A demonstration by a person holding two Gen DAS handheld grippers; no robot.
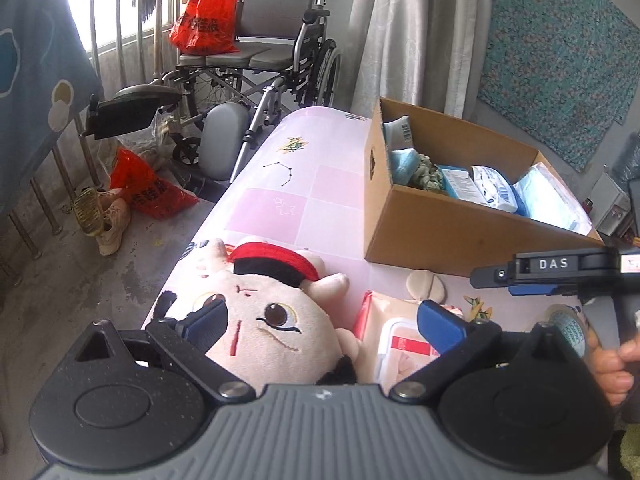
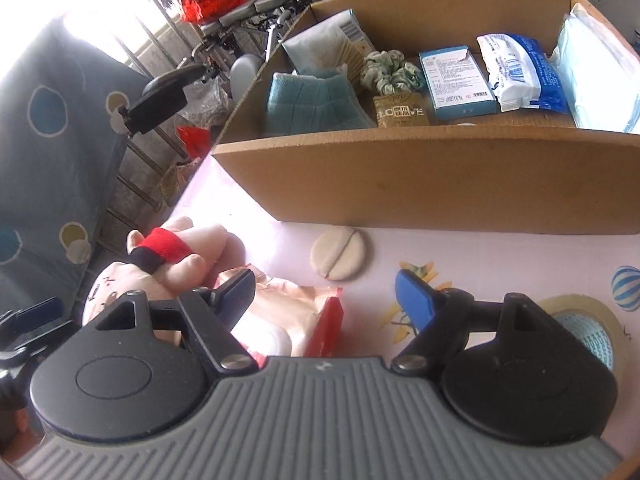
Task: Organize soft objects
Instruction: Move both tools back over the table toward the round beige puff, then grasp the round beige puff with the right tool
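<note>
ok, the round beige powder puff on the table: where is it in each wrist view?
Left wrist: powder puff, right of centre, just below the cardboard box, partly hidden by the wipes pack.
Right wrist: centre, fully visible, just below the box.
Shared landmark: the box's front wall.

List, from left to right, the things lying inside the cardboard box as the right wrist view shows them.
Teal cloth → green scrunchie → blue carton → white and blue pack → pale blue pack.
</note>
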